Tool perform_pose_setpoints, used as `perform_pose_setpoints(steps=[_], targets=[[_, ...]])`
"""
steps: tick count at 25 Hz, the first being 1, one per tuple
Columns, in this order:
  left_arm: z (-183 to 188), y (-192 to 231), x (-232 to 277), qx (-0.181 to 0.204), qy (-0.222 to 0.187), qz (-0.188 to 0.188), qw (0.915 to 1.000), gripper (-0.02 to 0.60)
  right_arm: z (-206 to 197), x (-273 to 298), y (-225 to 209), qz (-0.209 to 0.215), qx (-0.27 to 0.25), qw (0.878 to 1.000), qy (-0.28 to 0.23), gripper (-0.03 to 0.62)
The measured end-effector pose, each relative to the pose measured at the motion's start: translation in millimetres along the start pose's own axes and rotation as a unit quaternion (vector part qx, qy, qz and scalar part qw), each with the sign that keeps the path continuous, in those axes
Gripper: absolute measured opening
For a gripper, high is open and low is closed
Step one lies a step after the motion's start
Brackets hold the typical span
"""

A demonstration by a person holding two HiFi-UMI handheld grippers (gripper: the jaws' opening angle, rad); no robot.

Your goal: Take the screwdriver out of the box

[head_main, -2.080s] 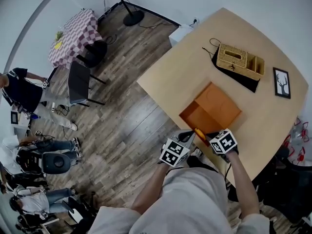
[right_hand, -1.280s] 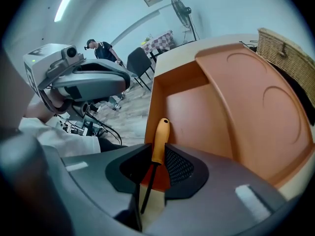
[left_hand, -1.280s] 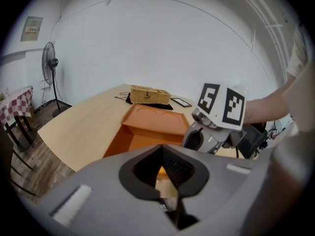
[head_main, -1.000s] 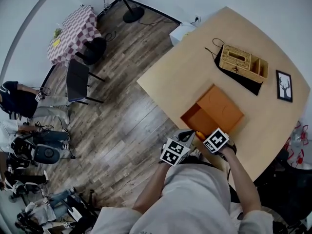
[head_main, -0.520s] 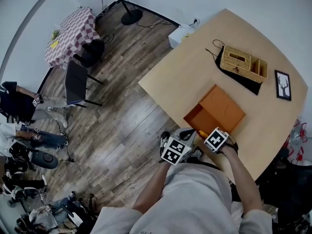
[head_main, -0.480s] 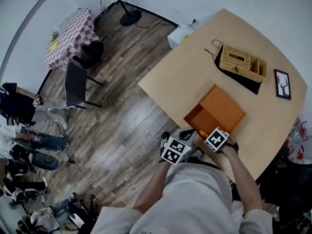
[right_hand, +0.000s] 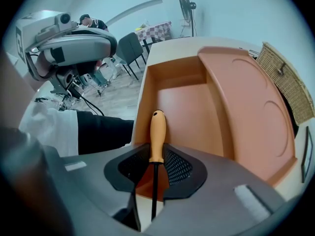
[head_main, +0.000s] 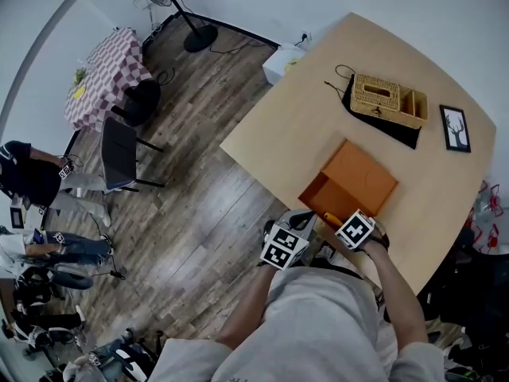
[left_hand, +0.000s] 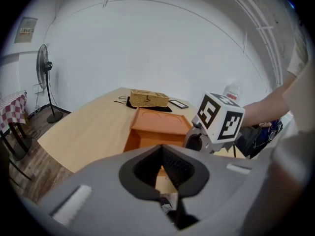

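Starting with the head view: the box (head_main: 326, 193) sits open near the table (head_main: 294, 118) edge, lid (head_main: 364, 172) folded back. At the box's near wall is the right gripper (head_main: 343, 223), with the screwdriver (head_main: 328, 217) handle poking out ahead of it. Just beside it, at the table edge, hangs the left gripper (head_main: 296, 228).

Left gripper view: jaws closed together, nothing between them. It looks over the table edge at the box, with the right gripper just ahead to its right. It's idle, and close enough to get in the way.

Right gripper view: jaws clamped on the screwdriver at the shaft, right below the handle. The handle points forward over the box's near wall, tip over the box floor. My read is that it's lifted but not fully clear of the box.

To do it well:
- Hold the clamp firm, since a thin round shaft can pivot.
- Raise first so the handle clears the wall, then pull back.
- Hold the left gripper out of the path.
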State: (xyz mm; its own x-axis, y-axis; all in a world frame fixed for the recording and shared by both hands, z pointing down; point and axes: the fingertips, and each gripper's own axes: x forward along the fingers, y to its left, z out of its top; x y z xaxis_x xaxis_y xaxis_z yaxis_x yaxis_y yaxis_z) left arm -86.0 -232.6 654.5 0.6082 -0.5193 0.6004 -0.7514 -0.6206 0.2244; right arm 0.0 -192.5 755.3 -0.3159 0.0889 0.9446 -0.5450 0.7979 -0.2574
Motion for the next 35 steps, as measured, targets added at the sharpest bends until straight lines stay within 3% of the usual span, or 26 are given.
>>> perform_pose_setpoints(steps=[15, 25, 35], targets=[[-7.2, -4.7, -0.1, -0.005, 0.002, 0.023, 0.9997, 0.054, 18.4, -20.9, -10.2, -0.02, -0.009, 0.998, -0.064, 0.083], [-7.3, -15.4, -0.7, 0.001, 0.003, 0.032, 0.9995, 0.054, 23.9, -38.0, -6.7, -0.002, 0.011, 0.991, -0.132, 0.083], [-10.8, -19.9, -6.4, 0.001, 0.004, 0.044, 0.999, 0.054, 16.7, -43.3, -4.5, -0.017, 0.011, 0.988, -0.152, 0.083]])
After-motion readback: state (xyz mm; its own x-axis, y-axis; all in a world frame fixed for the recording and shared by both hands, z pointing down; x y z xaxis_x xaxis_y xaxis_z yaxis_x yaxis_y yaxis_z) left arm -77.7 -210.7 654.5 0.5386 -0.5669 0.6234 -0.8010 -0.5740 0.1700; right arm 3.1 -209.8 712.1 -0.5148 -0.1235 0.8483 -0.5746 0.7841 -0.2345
